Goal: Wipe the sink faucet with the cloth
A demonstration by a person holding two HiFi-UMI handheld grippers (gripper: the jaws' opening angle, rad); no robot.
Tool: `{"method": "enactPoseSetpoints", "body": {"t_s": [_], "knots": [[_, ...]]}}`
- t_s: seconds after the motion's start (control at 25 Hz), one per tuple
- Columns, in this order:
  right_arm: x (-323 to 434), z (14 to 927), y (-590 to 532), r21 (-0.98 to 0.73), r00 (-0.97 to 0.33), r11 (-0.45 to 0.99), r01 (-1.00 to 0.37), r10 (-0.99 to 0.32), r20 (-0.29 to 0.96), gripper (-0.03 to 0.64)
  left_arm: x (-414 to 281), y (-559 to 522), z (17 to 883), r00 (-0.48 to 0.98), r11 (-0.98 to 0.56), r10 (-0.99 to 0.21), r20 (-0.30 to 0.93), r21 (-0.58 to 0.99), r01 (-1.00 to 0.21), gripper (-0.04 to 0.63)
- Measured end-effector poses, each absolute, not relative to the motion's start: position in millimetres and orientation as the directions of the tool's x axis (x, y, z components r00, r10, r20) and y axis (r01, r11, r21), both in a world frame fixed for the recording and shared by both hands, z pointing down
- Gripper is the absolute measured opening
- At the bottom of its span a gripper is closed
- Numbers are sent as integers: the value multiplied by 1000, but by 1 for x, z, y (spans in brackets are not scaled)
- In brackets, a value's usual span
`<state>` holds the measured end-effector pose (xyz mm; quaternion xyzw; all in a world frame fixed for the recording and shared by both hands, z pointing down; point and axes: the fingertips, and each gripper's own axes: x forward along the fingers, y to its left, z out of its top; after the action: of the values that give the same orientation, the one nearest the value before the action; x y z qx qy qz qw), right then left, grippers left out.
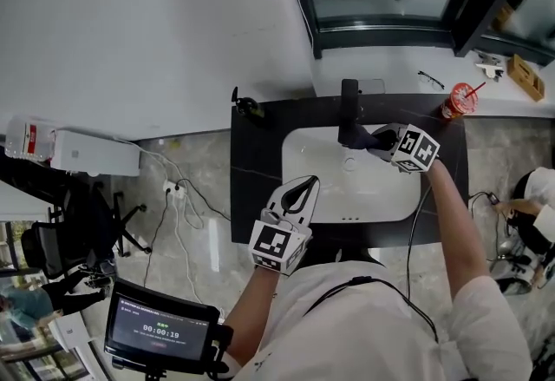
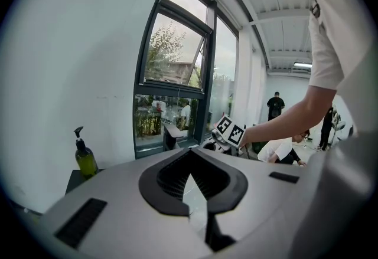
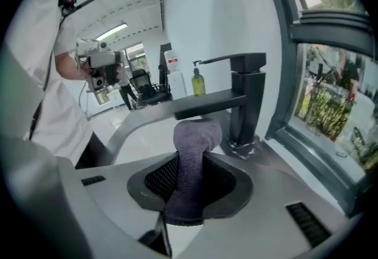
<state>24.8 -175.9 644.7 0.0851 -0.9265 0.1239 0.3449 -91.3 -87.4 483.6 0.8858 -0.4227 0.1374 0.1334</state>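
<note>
A black faucet [image 1: 349, 103] stands at the back of the white sink [image 1: 303, 154] set in a black counter. My right gripper [image 1: 375, 141] is shut on a dark grey-purple cloth [image 1: 356, 138], holding it against the faucet's right side. In the right gripper view the cloth [image 3: 198, 134] sticks up from my right gripper [image 3: 190, 164], and its bunched top touches the underside of the faucet [image 3: 247, 89] spout. My left gripper [image 1: 307, 184] hovers over the sink's front left part, shut and empty. The left gripper view shows my left gripper [image 2: 189, 156] with its tips together.
A green soap bottle [image 1: 248, 107] sits on the counter's back left corner. On the sill behind lie a red cup with a straw [image 1: 457, 100] and glasses [image 1: 431, 79]. A window frame runs behind the faucet. A seated person [image 1: 539, 197] is at the right.
</note>
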Motion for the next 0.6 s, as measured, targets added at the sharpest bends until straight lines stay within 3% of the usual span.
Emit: {"method": "enactPoseSetpoints", "body": {"t_s": [0.12, 0.24, 0.6], "knots": [[26, 645, -211, -77, -722, 941, -329, -198, 663, 109, -94, -87, 486, 596, -598, -718, 361, 120, -793, -5], [20, 646, -231, -55, -719, 930, -364, -243, 651, 109, -99, -87, 488, 581, -582, -729, 363, 118, -804, -5], [6, 639, -164, -197, -768, 966, -170, -4, 641, 109, -98, -86, 488, 588, -587, -727, 353, 124, -800, -5]]}}
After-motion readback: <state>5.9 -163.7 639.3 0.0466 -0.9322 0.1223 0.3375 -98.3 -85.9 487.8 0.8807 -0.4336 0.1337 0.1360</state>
